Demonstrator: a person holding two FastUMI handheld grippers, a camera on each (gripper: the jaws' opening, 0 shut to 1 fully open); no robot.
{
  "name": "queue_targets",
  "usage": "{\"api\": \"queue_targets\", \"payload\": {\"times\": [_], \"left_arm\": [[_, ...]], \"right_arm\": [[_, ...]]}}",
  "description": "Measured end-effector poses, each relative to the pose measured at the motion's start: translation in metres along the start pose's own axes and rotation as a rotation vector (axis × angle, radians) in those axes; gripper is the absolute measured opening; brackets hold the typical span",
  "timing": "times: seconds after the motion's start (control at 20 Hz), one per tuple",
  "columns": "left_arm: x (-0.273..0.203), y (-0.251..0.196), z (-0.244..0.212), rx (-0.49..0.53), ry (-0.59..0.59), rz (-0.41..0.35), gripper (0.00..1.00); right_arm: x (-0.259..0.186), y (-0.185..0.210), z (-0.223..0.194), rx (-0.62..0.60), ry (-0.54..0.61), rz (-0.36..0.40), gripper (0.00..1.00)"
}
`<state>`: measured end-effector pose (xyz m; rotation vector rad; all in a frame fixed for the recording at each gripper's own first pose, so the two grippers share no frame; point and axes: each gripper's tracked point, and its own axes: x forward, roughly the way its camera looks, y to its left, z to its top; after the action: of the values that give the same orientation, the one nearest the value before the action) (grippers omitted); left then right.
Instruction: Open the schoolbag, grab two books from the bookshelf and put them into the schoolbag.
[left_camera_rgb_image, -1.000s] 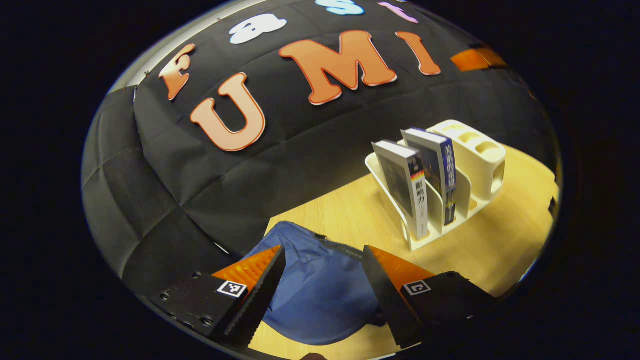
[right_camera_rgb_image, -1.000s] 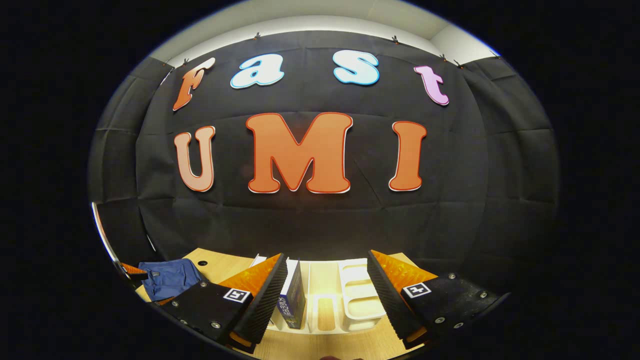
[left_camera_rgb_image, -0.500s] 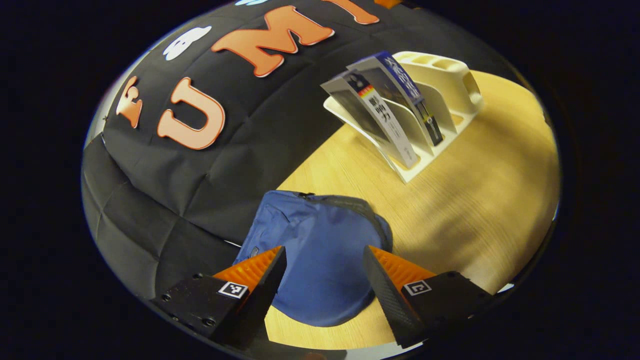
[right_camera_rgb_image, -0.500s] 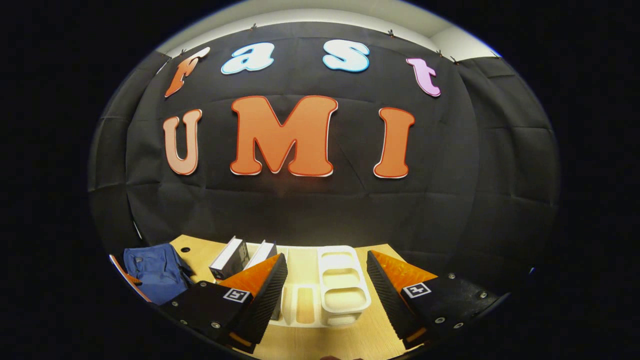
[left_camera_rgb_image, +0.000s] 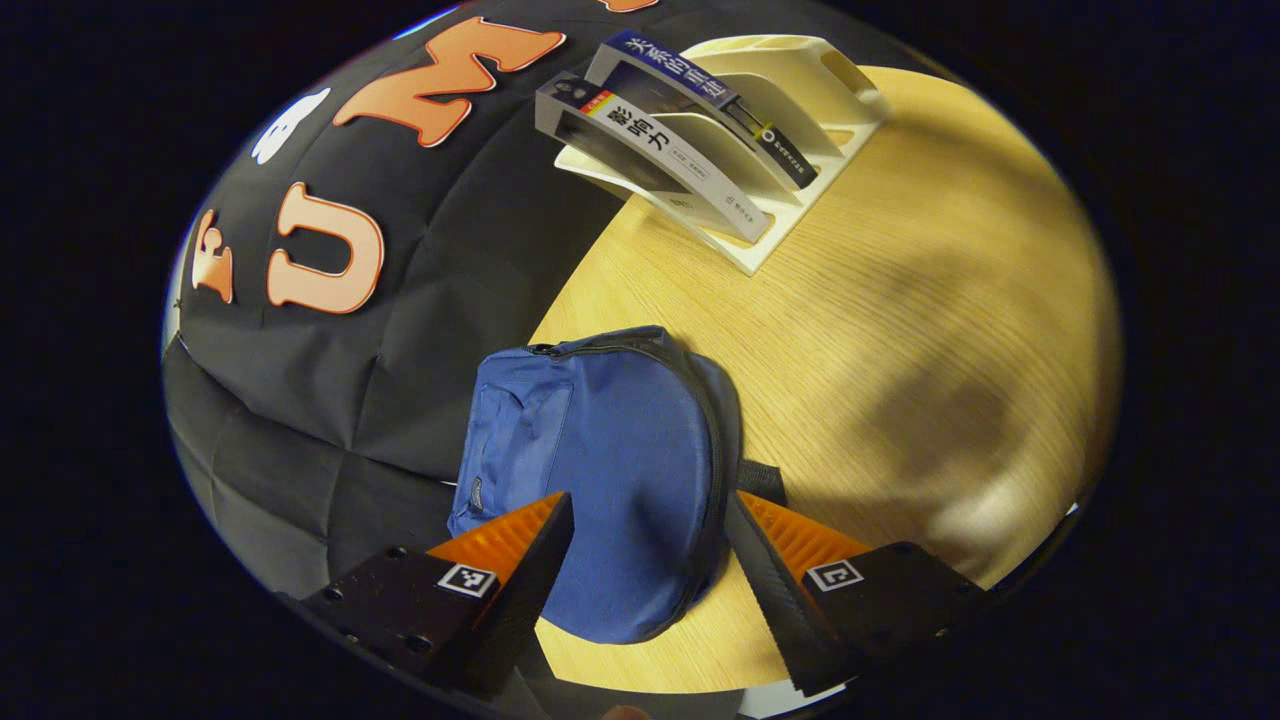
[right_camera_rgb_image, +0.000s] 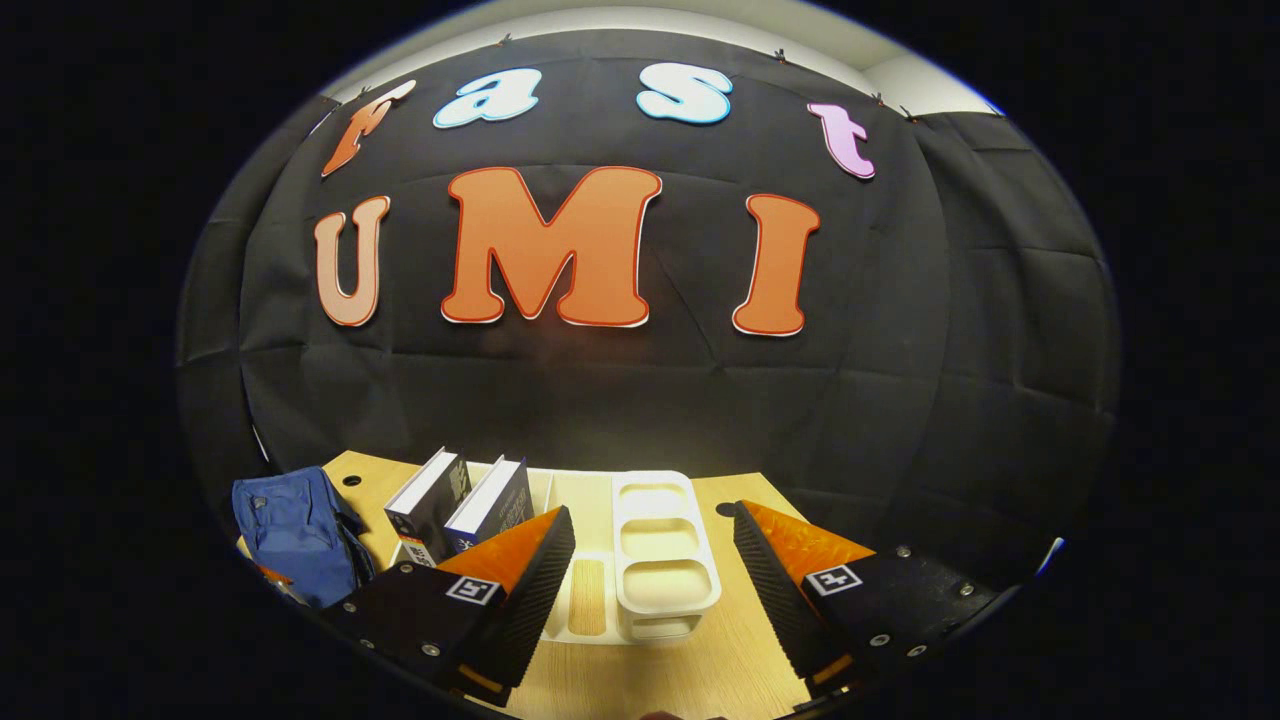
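The step in hand is judged to be opening the schoolbag; no book has been taken yet.

In the left gripper view, the schoolbag (left_camera_rgb_image: 610, 470) lies flat on the wooden table (left_camera_rgb_image: 900, 330), close to the booth wall, with its zip running along the curved edge on the side facing the bookshelf. The zip appears closed; the puller cannot be made out. The left gripper (left_camera_rgb_image: 648, 560) hangs above the near end of the bag with its fingers apart and nothing between them. To open the bag well, the operator should first locate the puller along that curved seam, align the fingers across it, close on it, and draw along the seam rather than upward, since the soft fabric is likely to bunch and lift.

Further right, the white bookshelf (left_camera_rgb_image: 800, 100) stands well apart from the bag and holds the two books (left_camera_rgb_image: 690, 150), leaning side by side in adjacent slots.

In the right gripper view, the right gripper (right_camera_rgb_image: 652, 570) faces the bookshelf with fingers apart and empty. It could pin the bag while the zip is drawn.
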<state>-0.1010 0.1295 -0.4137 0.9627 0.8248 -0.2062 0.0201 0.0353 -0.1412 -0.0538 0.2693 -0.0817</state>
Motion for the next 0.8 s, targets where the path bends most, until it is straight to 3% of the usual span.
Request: {"api": "queue_targets", "payload": {"times": [0.15,0.4,0.7,0.8], "left_arm": [[0.016,0.012,-0.016,-0.024,0.051,0.073,0.96],[0.011,0.033,-0.007,-0.034,0.008,0.146,0.95],[0.034,0.02,-0.02,-0.012,0.05,0.136,0.95],[0.035,0.012,-0.019,-0.022,0.046,0.12,0.91]], "right_arm": [[0.0,0.0,-0.002,0.001,0.003,-0.002,0.95],[-0.001,0.001,-0.001,0.003,0.001,-0.005,0.95],[-0.006,0.01,0.004,-0.007,-0.014,0.013,0.95],[-0.009,0.011,0.006,-0.017,-0.022,0.012,0.95]]}}
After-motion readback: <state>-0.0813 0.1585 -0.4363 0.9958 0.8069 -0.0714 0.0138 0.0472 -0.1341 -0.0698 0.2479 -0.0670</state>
